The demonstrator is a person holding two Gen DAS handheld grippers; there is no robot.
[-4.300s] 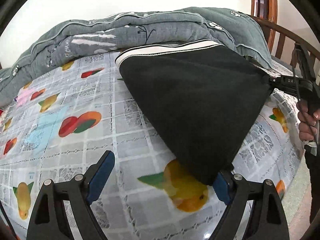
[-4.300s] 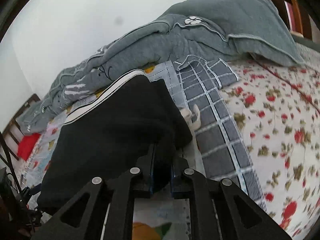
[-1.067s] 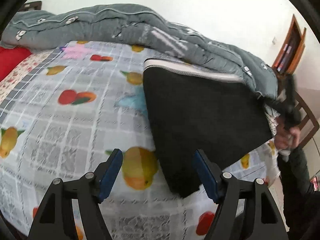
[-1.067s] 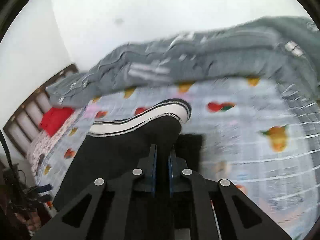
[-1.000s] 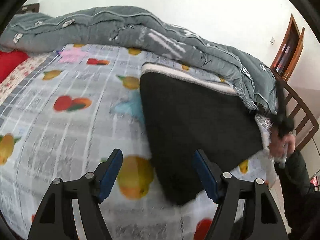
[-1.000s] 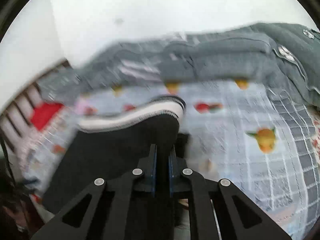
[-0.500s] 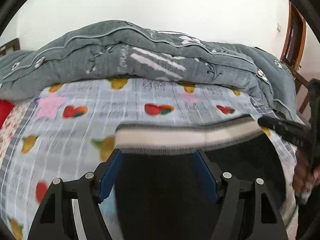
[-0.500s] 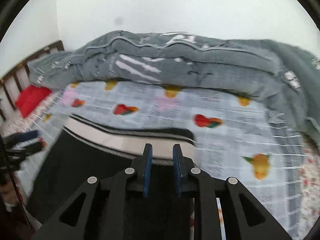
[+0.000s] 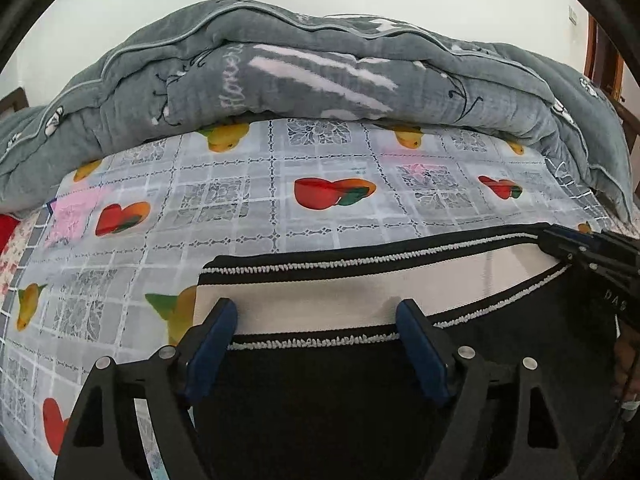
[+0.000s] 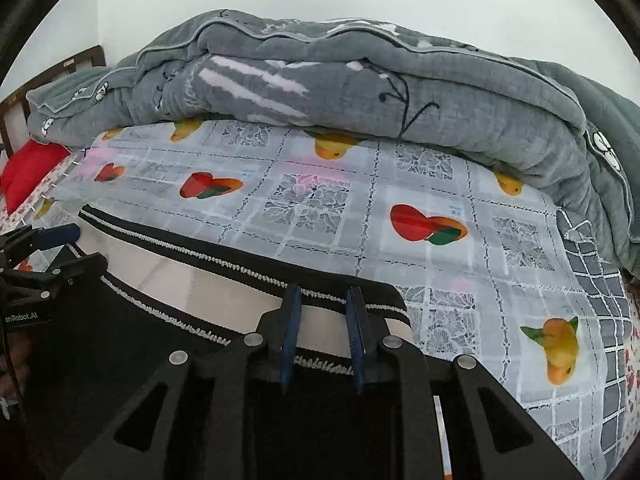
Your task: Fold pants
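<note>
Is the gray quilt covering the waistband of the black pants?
No, the quilt is bunched up farther back, and bare fruit-print sheet separates it from the waistband.

bright, even daylight, soft shadows only; sharp through the middle, heavy fisheye bending and black vignette at the corners.

A: Layout?
B: Pants [image 9: 320, 400] lie flat on the bed [image 9: 248, 208], waistband [image 9: 320, 300] at the far edge, 12 o'clock side. Duvet [image 9: 320, 72] heaped on the bed behind it.
A: Tongs?
B: Left tongs [image 9: 316, 320] over the waistband's left end; bed cover at 9 o'clock. Right tongs [image 10: 322, 320] over its right end; bed cover at 3 o'clock. Each sees the other across the pants. Pillow [image 10: 28, 172] far off at 10 o'clock in the right view.
</note>
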